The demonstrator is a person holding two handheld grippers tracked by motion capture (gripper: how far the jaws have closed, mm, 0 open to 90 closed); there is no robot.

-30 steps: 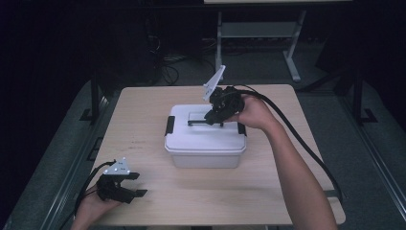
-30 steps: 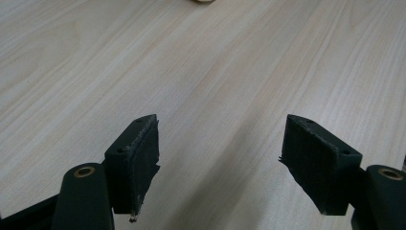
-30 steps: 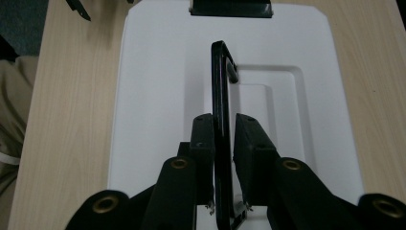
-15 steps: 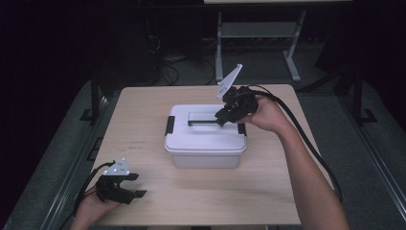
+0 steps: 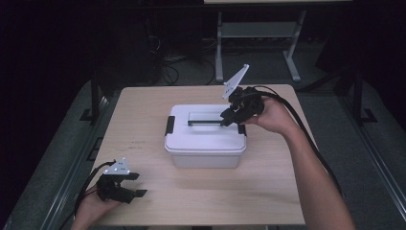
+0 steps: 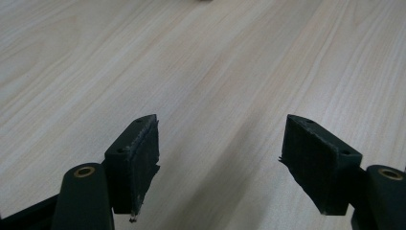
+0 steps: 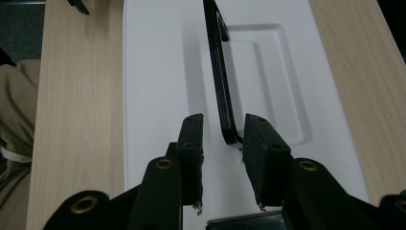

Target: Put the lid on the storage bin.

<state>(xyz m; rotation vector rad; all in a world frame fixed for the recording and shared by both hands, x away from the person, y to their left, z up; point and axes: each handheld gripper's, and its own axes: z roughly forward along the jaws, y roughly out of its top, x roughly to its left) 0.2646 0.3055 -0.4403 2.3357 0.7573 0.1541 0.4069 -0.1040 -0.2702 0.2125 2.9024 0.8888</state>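
Loosening around the black handle [image 7: 218, 72] of the white lidded box [image 5: 206, 143], the right hand-held gripper [image 5: 229, 116] has just been opening its jaws. In the right gripper view the handle's end sits between the two pads, close to the right-hand one, with a clear gap on the other side; the pads no longer press on it. A second ago the same hand-held gripper was further over the lid, with its jaws closer together around the bar; since then it has slid toward the right end of the lid.

The box stands in the middle of the worktop [image 5: 143, 124], lid on, with a dark latch [image 5: 170, 125] showing on its left end. The handle looks to be lying flat, or nearly so, in the recess of the lid, though how far it is raised is hard to tell from above.

The left hand-held gripper [image 5: 136, 184] rests at the near left corner of the worktop, well apart from the box. Its jaws are spread wide with nothing between them, only bare wood grain beyond the pads [image 6: 143, 158] in the left gripper view. It has not shifted over the last second.

My reading is that the handle has just been let go, so whatever was being done with it is finished or paused. The next move probably concerns the latches or lifting the lid, and the right hand needs to clear the handle first.
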